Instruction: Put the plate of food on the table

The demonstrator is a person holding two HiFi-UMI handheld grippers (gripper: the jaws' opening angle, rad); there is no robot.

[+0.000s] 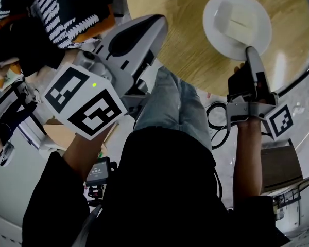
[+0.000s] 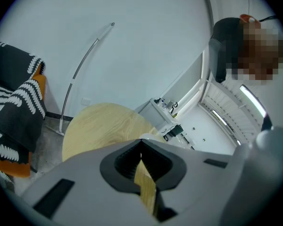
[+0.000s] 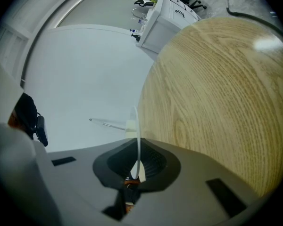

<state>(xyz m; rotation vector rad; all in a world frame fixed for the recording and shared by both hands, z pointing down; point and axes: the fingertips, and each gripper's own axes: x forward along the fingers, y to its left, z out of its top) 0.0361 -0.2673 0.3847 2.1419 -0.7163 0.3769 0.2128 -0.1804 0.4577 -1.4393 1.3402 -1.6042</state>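
Observation:
A white plate [image 1: 237, 22] with a pale block of food [image 1: 230, 18] lies over the round wooden table [image 1: 175, 14]; whether it rests on the top I cannot tell. My right gripper [image 1: 250, 51] is shut on the plate's near rim. In the right gripper view the plate [image 3: 137, 126] shows edge-on between the jaws of that gripper [image 3: 137, 150], beside the table [image 3: 217, 98]. My left gripper [image 1: 157, 22] hangs off the table's near-left edge, shut with nothing in it. In its own view, only a sliver of the table [image 2: 104, 126] shows past the left gripper [image 2: 140, 146].
A seat draped in black-and-white patterned cloth [image 1: 59, 6] stands left of the table, also seen as the cloth [image 2: 14, 102]. The person's jeans-clad legs [image 1: 175, 107] are right against the table's near edge. A black cable [image 1: 216, 120] loops on the floor. Another person [image 2: 236, 46] stands at the far right.

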